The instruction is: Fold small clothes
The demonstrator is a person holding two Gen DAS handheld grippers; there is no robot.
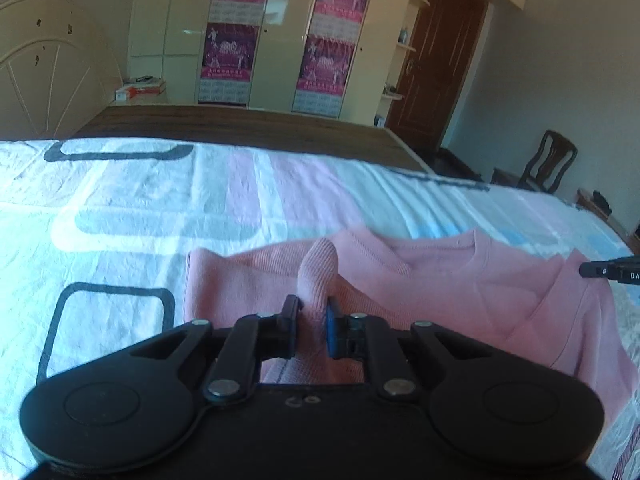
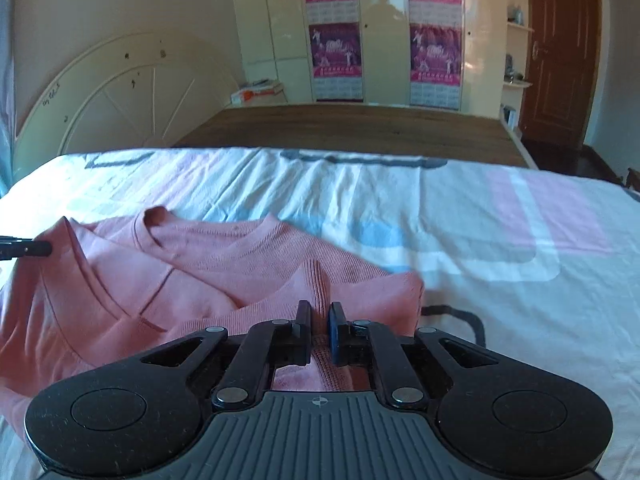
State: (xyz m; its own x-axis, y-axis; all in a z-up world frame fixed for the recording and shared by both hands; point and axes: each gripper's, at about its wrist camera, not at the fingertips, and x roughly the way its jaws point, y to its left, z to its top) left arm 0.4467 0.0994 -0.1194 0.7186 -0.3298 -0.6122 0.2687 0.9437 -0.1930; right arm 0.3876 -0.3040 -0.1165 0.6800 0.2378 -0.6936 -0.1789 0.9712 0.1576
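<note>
Hand-held grippers, left [image 1: 314, 312] and right [image 2: 319, 316], each nearly closed, pinching a raised fold of the pink sweater [image 2: 224, 264] lying on the bed [image 2: 460, 216].

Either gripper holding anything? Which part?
Both are. Left gripper pinches a ribbed fold of the pink knit sweater; right gripper pinches a ribbed fold too. Exact parts unclear.

Your left gripper [image 1: 313, 312] hides the pink sweater's [image 1: 440, 292] near hem; its right sleeve is cut by the frame edge, and the wardrobe posters' [image 2: 434, 56] print is too small to read
</note>
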